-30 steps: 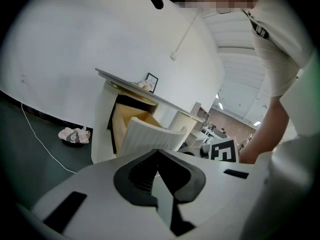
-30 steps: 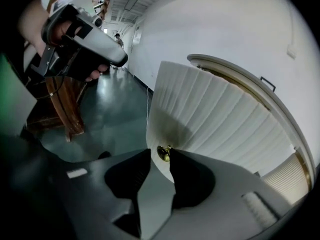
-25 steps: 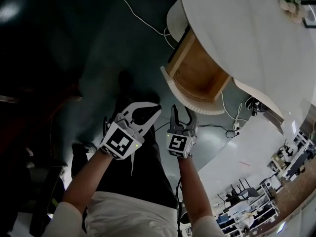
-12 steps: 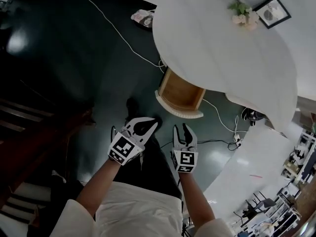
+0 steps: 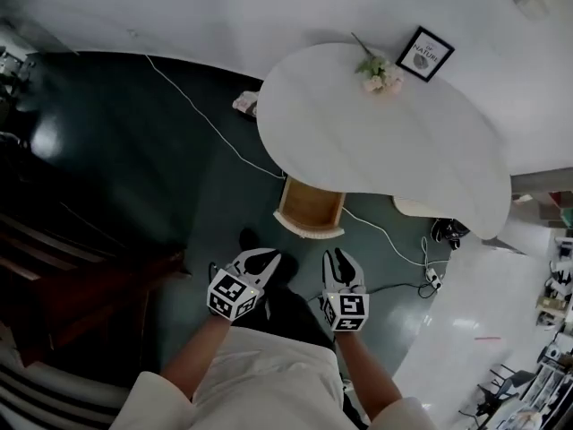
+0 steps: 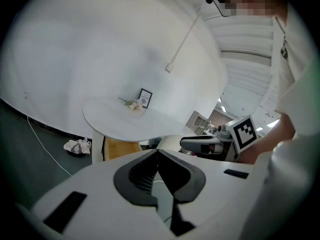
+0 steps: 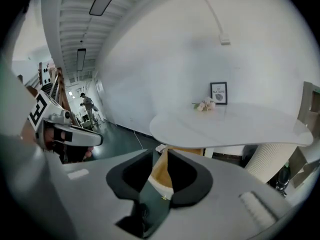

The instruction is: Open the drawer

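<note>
The wooden drawer (image 5: 310,206) stands pulled out from under the white oval table (image 5: 385,141), its inside showing. Both grippers hang in the air well short of it, above the person's legs, and touch nothing. My left gripper (image 5: 269,258) has its fingertips together with nothing between them; in the left gripper view (image 6: 157,151) the tips meet, with the drawer (image 6: 120,148) beyond. My right gripper (image 5: 338,256) is closing; a narrow gap remains between its tips (image 7: 161,153) and nothing is in it. The drawer's wood (image 7: 161,171) shows through that gap.
A framed picture (image 5: 424,54) and a small bunch of flowers (image 5: 380,74) stand at the table's far edge. A white cable (image 5: 197,106) crosses the dark floor, past a crumpled bundle (image 5: 246,104). Dark wooden furniture (image 5: 89,285) is at the left. More cables (image 5: 434,276) lie at the right.
Both grippers have risen and drawn away from the drawer, which now looks smaller and farther off. The right gripper has rolled and its jaws have narrowed.
</note>
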The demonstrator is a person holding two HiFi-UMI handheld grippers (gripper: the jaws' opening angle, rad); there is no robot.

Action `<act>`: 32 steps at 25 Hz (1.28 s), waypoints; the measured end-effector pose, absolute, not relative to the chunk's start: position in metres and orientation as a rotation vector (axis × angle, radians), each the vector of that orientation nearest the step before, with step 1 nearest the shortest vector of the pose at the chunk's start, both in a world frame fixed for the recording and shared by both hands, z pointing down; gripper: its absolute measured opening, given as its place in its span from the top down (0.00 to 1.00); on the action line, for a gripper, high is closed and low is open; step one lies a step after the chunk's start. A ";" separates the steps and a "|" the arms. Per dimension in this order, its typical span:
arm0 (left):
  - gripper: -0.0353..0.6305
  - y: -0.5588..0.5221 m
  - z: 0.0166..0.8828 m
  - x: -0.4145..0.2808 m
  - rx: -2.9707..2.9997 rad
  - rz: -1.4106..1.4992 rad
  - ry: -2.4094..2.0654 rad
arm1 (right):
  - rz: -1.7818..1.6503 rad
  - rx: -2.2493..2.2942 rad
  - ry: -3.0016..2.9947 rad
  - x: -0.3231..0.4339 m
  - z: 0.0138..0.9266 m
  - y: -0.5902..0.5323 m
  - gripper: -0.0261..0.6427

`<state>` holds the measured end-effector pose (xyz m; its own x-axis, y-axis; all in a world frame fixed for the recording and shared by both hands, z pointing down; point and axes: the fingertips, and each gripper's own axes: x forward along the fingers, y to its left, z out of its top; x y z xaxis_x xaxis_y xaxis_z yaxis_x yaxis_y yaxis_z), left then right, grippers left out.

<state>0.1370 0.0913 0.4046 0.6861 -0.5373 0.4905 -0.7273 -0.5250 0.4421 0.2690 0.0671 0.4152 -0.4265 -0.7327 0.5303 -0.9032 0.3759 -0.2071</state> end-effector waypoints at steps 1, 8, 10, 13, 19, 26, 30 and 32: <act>0.94 0.092 0.394 0.141 2.263 0.389 -0.969 | 0.674 1.422 -2.299 0.274 0.403 0.068 0.81; 0.94 0.066 0.325 0.132 2.315 0.395 -1.016 | 0.663 1.457 -2.333 0.287 0.327 0.052 0.83; 0.94 0.061 0.309 0.128 2.329 0.411 -1.013 | 0.670 1.474 -2.333 0.289 0.311 0.051 0.83; 0.94 0.056 0.286 0.120 2.354 0.444 -0.985 | 0.672 1.475 -2.358 0.284 0.287 0.051 0.89; 0.94 0.047 0.243 0.113 2.448 0.434 -0.927 | 0.619 1.543 -2.401 0.287 0.231 0.043 0.92; 0.94 0.032 0.188 0.093 2.540 0.383 -0.954 | 0.587 1.554 -2.405 0.279 0.190 0.048 0.93; 0.94 0.029 0.164 0.081 2.568 0.391 -0.975 | 0.563 1.574 -2.426 0.277 0.161 0.053 0.94; 0.94 0.027 0.154 0.076 2.585 0.380 -0.976 | 0.541 1.585 -2.436 0.275 0.147 0.054 0.94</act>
